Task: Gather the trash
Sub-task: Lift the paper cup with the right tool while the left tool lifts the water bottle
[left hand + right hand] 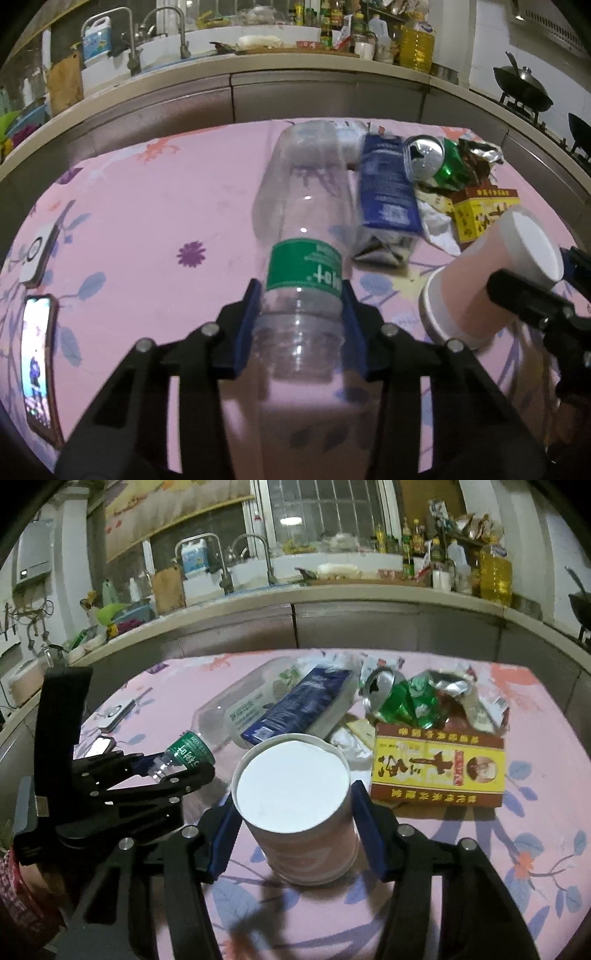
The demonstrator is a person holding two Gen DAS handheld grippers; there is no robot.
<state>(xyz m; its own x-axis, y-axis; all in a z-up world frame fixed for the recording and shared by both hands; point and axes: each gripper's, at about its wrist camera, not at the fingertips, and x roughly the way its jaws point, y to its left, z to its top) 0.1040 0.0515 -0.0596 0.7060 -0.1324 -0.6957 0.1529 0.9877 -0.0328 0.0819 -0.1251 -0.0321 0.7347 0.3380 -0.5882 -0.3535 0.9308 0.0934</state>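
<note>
My left gripper is shut on a clear plastic bottle with a green label, holding it near the neck; its base points away over the pink tablecloth. My right gripper is shut on a pink paper cup, base toward the camera. The cup also shows in the left wrist view, and the left gripper with the bottle shows in the right wrist view. More trash lies behind: a blue carton, a crushed green can, a yellow box and foil wrappers.
A phone and a white device lie at the table's left edge. A kitchen counter with sink taps, bottles and an oil jug runs behind the table. Woks sit on a stove at the right.
</note>
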